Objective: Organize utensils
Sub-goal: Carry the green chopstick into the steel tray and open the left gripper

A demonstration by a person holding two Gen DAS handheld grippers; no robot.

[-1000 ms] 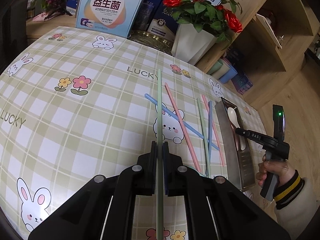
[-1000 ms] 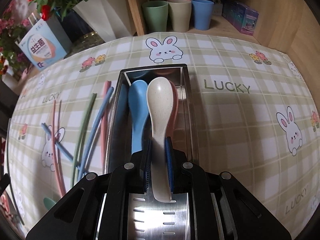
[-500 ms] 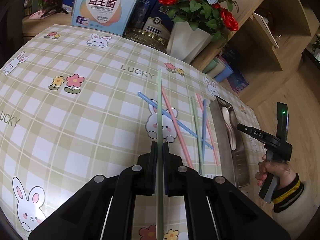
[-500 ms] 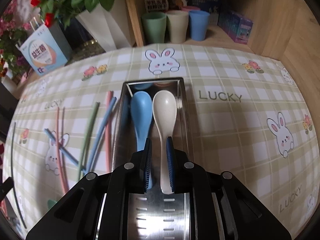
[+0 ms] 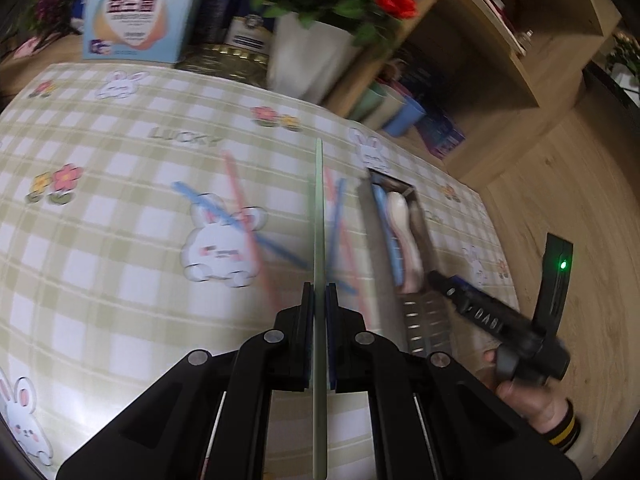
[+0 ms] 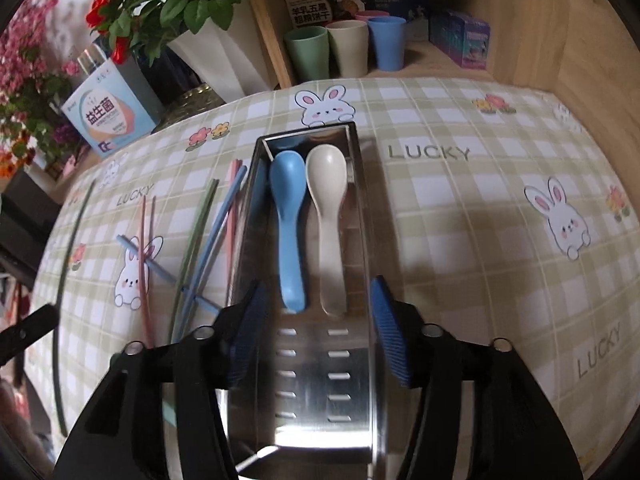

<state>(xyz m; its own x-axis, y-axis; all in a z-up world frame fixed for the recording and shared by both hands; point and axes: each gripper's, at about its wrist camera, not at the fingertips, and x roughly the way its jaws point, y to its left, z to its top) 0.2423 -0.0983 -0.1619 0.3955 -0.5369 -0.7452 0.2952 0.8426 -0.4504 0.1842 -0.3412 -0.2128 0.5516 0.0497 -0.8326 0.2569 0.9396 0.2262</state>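
The left wrist view is smeared by blur, so the loose pink and blue plastic chopsticks [image 5: 340,216] on the checked bunny tablecloth [image 5: 120,240] are hard to separate, and the lower end of the pale green chopstick [image 5: 319,220] is cut off by the frame. The left gripper [image 5: 319,300] pinches that thin stick tight. The right gripper [image 6: 316,316] is opening, nothing between its ribbed blue pads, above the shiny slotted steel tray [image 6: 360,200] holding a glossy blue spoon [image 6: 286,216] and a cream spoon [image 6: 328,216].
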